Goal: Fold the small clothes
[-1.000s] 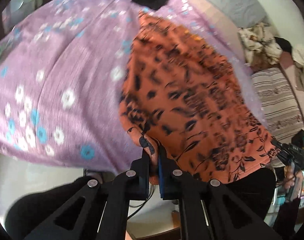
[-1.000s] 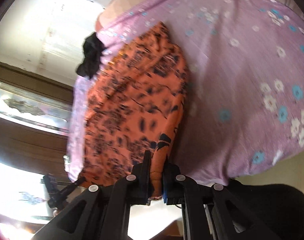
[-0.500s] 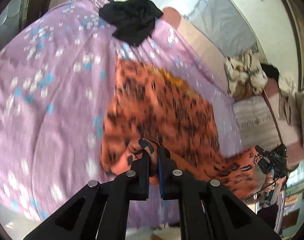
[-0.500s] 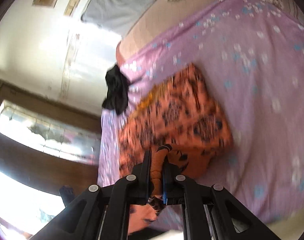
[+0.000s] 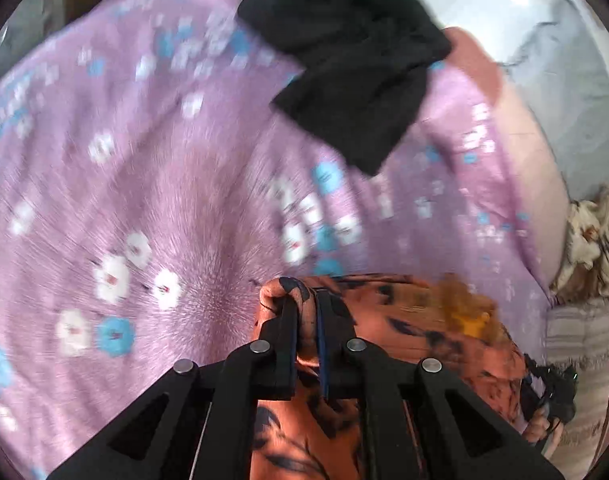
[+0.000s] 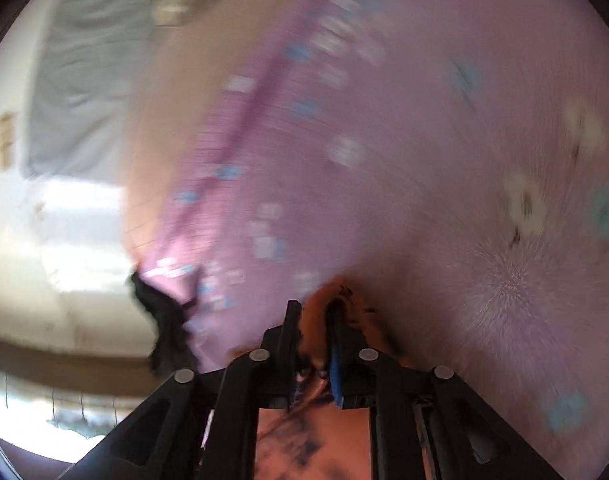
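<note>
Blurred floral bedsheet [image 6: 384,160], orange garment [image 6: 316,440] cut off

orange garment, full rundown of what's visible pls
The orange garment is thin, silky-looking fabric with a dark leaf-like print and a yellow patch near one edge. It lies bunched on the purple floral sheet. A corner is pinched in the left gripper; another bunched part sits between the jaws of the right gripper, which are opening. That view is too blurred for detail.

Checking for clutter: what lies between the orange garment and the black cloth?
Only bare purple floral sheet between orange garment and black cloth, in the left wrist view.
</note>
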